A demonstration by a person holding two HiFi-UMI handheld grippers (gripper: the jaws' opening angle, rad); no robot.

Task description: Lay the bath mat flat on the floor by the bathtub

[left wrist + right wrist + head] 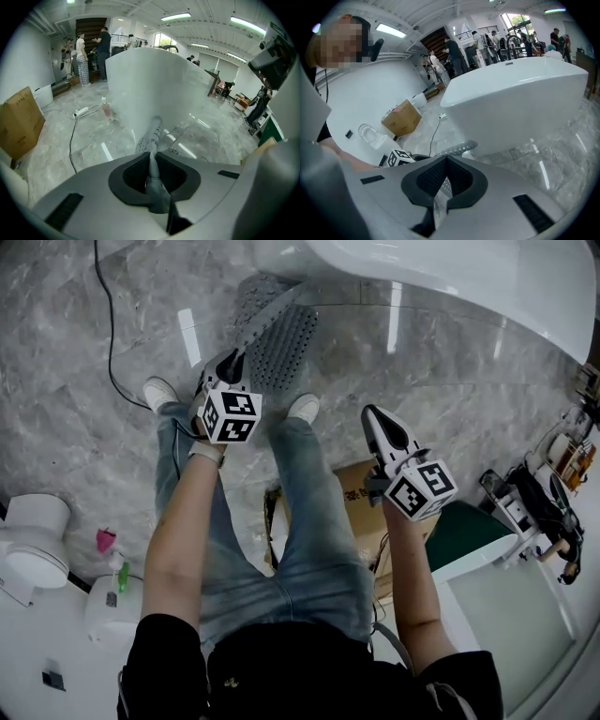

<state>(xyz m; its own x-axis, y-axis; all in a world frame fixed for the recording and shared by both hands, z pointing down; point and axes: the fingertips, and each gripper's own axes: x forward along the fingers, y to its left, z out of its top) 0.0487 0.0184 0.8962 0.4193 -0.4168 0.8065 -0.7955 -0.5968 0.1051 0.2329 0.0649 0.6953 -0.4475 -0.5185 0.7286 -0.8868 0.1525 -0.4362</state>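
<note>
Marble floor (84, 381) by the bathtub (450, 277): left gripper (242, 348) pinches one edge of the seemingly limp, light bath mat (281, 338), while right gripper (372, 416) is clenched on nothing.

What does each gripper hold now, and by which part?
The left gripper pinches the mat by its near edge. The right gripper is shut and holds nothing.

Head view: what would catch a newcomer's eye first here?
The grey perforated bath mat hangs pinched in the left gripper, over the grey marble floor beside the glossy white bathtub at the top. The right gripper, shut and empty, hovers at right.
</note>
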